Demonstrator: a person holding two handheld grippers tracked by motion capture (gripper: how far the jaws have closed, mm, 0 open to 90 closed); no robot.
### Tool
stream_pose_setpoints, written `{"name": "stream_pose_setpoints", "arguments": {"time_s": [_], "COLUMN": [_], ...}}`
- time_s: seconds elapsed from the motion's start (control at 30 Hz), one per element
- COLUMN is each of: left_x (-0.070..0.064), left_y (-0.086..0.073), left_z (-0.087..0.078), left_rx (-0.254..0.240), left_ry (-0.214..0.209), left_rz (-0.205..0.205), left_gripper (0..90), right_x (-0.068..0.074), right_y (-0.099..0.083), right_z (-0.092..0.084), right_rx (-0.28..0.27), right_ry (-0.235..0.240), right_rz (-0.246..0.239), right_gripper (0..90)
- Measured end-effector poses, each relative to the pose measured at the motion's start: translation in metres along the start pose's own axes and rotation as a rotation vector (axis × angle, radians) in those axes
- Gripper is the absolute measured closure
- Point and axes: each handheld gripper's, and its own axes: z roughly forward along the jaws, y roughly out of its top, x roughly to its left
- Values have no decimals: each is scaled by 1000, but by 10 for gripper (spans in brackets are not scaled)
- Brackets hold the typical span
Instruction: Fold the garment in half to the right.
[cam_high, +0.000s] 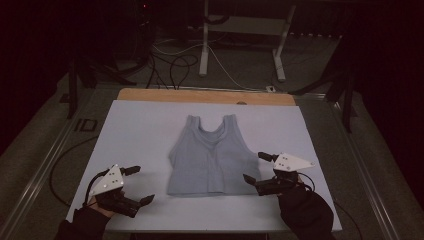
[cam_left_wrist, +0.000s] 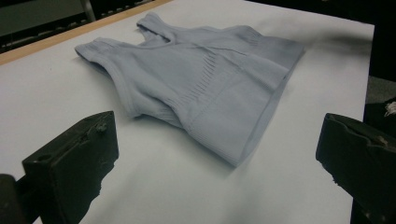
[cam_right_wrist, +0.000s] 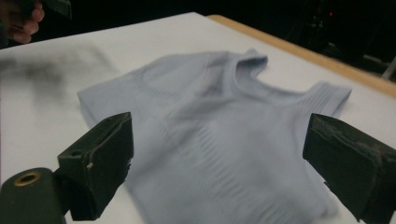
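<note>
Top (cam_high: 212, 157): pale grey-blue, plain, ribbed knit bands across chest and at hem.
Table cover (cam_high: 145, 130): pale lavender-white, plain.
Table edge (cam_high: 205, 96), far side: light wood-tan.
Left gripper (cam_high: 138, 185): black jaws, light grey plate.
Right gripper (cam_high: 256, 167): black jaws, light grey plate.
Gloves (cam_high: 305, 212): black.
Floor (cam_high: 240, 60): grey.

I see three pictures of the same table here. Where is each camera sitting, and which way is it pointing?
High view: fixed above the person's side, looking forward and down at the white table and grey tank top; both gloved hands hold the left tongs and right tongs.
Left gripper view: rides on the left tongs, looking across at the top's hem corner; its two black jaws stand wide apart.
Right gripper view: rides on the right tongs, close to the top, jaws also wide.
All share the tank top.
</note>
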Motion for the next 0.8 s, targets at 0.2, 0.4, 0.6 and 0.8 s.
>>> {"name": "stream_pose_setpoints", "arguments": {"time_s": [0.2, 0.4, 0.6, 0.8], "left_x": [0, -3, -6, -10], "left_y": [4, 7, 11, 16], "left_z": [2, 4, 11, 16], "left_rx": [35, 56, 93, 90], "left_ry": [3, 7, 21, 48], "left_rz": [0, -1, -8, -13], "left_gripper": [5, 4, 5, 5], "right_x": [-6, -11, -16, -20], "right_y": [20, 34, 48, 61], "right_z": [10, 22, 38, 57], "right_rx": [-12, -20, -10, -17], "right_ry": [14, 23, 40, 71], "right_rz": [-17, -31, -53, -46], "right_gripper": [88, 88, 89, 88]}}
